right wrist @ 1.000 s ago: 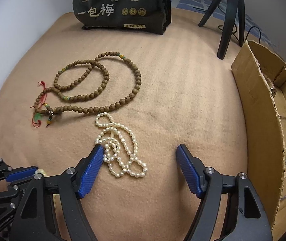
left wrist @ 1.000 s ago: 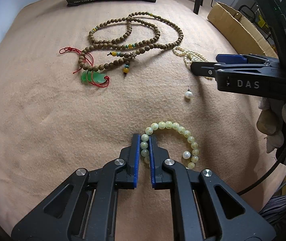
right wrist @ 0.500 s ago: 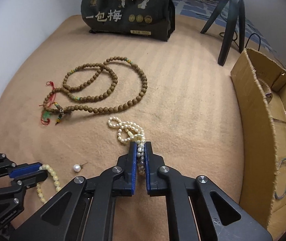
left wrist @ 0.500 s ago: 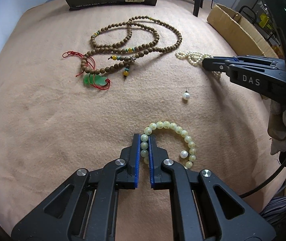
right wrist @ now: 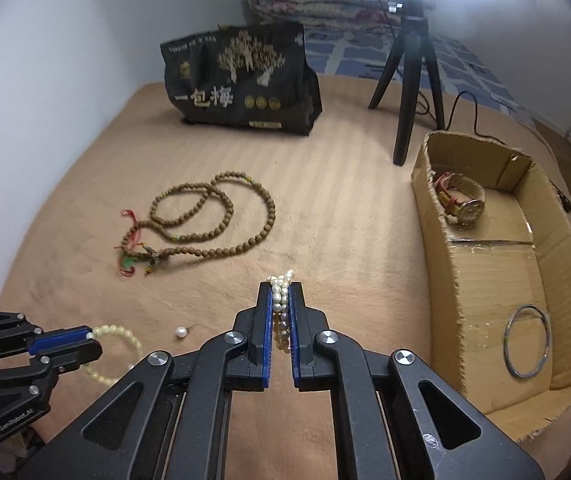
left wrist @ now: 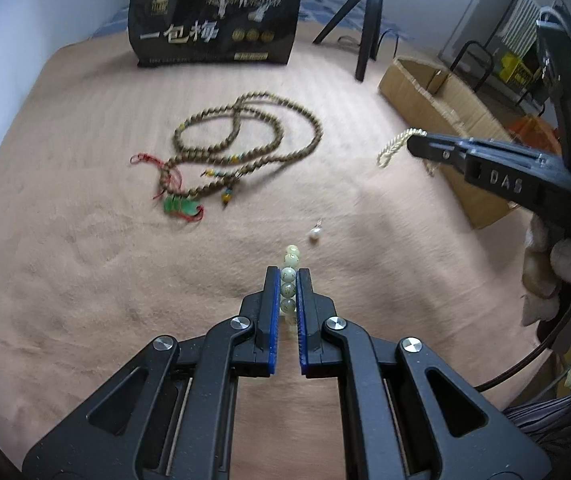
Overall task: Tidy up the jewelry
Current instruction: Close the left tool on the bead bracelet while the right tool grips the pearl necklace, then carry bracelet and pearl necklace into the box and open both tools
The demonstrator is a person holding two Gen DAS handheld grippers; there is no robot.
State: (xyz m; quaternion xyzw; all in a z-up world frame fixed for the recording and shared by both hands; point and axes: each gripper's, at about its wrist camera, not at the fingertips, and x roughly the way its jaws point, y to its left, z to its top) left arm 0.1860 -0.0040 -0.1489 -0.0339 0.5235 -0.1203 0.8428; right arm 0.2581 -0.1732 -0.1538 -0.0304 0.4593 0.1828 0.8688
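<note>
Cardboard box (right wrist: 501, 280) at right, wooden bead necklace (right wrist: 205, 220) on blanket at far left, right gripper (right wrist: 280, 312) clamped on pearl necklace (right wrist: 281, 294), left gripper (left wrist: 288, 292) clamped on jade bracelet (left wrist: 289, 280), loose pearl (left wrist: 315, 234) just beyond it.

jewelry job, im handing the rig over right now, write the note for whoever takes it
Left tongs: shut on the pale green bead bracelet.
Right tongs: shut on the pearl necklace, lifted, box to its right.
Cardboard box: already holds a watch and a metal bangle.
On the blanket: wooden bead necklace with green pendant, and a loose pearl earring.
Left to do: drop both held pieces in the box, then these two.
</note>
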